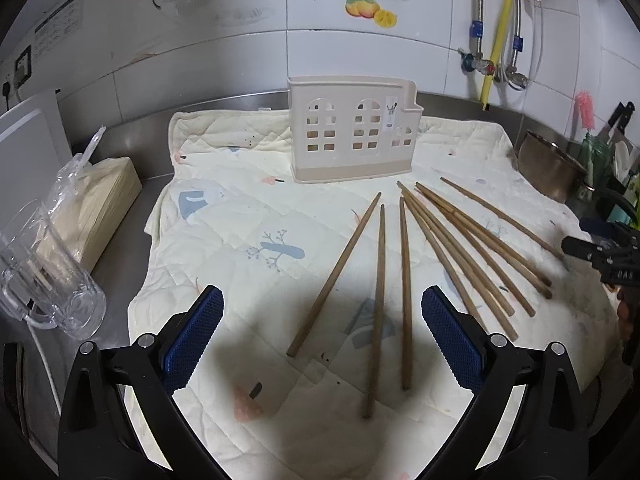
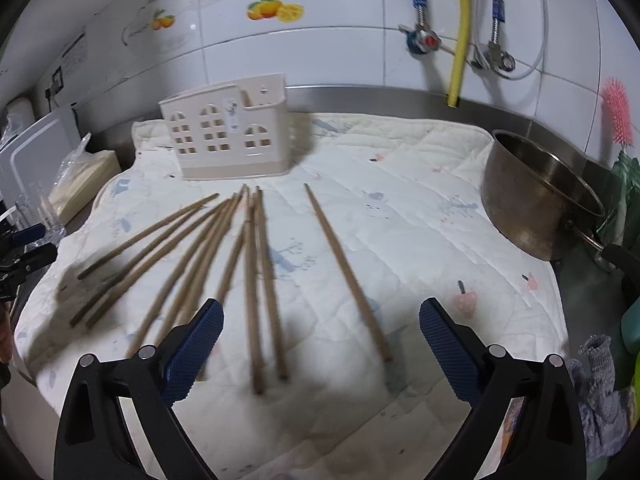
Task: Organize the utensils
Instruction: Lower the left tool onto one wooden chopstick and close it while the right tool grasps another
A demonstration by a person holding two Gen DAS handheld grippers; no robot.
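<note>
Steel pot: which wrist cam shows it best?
Right wrist: the steel pot sits large at the cloth's right edge, rim and wall visible. Left wrist catches only a small, partial piece at the far right.

Bare quilted cloth [image 1: 224, 216] lay open before my left claw [image 1: 322, 338]. Chopsticks [image 2: 256, 280] crowded the frame's lower left under my right claw [image 2: 321, 340]; the pot [image 2: 536, 196] blocked the right edge.

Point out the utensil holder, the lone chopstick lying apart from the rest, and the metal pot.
utensil holder [image 1: 352, 136]: left wrist view, front wall.
lone chopstick [image 2: 346, 272]: right wrist view, mid-shaft.
metal pot [image 2: 520, 216]: right wrist view, outer side wall.
</note>
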